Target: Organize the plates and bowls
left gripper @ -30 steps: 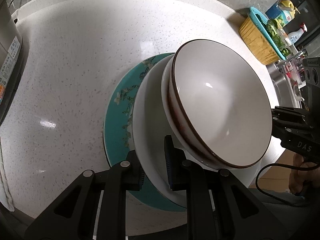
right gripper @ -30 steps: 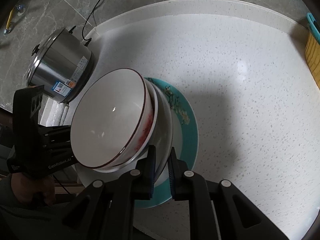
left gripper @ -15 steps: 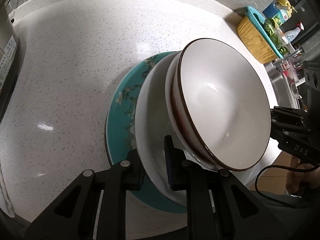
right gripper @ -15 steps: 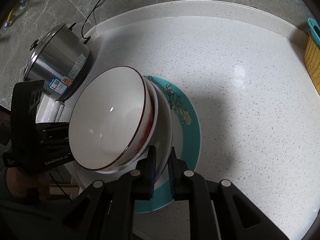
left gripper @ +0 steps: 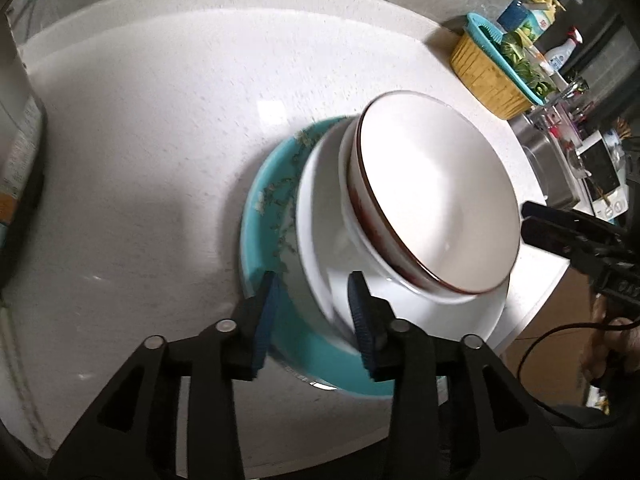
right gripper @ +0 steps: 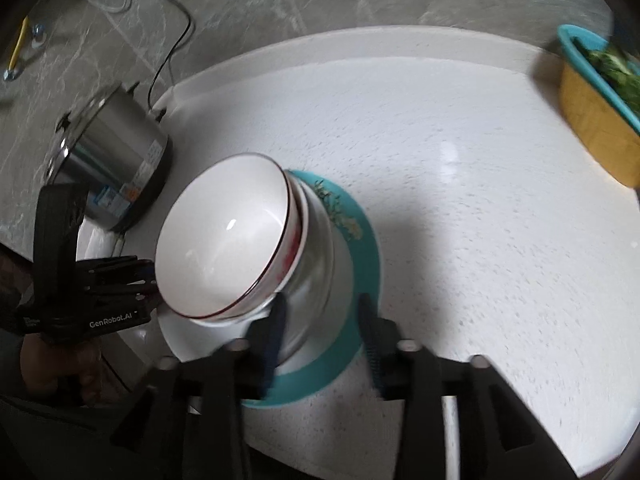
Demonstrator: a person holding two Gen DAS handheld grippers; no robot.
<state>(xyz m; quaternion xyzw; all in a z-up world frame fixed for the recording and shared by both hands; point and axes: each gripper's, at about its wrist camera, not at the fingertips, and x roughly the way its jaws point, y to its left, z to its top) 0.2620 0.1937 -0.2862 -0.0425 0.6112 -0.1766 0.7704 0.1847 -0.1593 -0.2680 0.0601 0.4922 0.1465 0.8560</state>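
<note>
The left gripper (left gripper: 314, 312) has just been opening: its 2 blue pads stand apart with the rims of the teal plate (left gripper: 256, 216) and the white plate (left gripper: 316, 216) between them, and through the blur neither pad seems to press. The right gripper (right gripper: 322, 334) has just been opening too, its jaws spread either side of the opposite edge of the same plates, the teal rim (right gripper: 368, 248) running between the pads without a visible pinch.

Outward from the fingers, the stack sits on the speckled white counter (left gripper: 140, 140), near its front edge: teal plate at the bottom, white plate on it, then 2 nested bowls, the upper one a brown-rimmed bowl (left gripper: 436, 208). A steel cooker (right gripper: 112, 160) stands to the left, a yellow basket (left gripper: 486, 76) of greens (teal-trimmed) to the right.

The stack lies directly ahead of both sets of fingers, 1 gripper at each side and about equally near. Being round, it has no long axis; any next move likely starts with backing the fingers straight off the rims.
</note>
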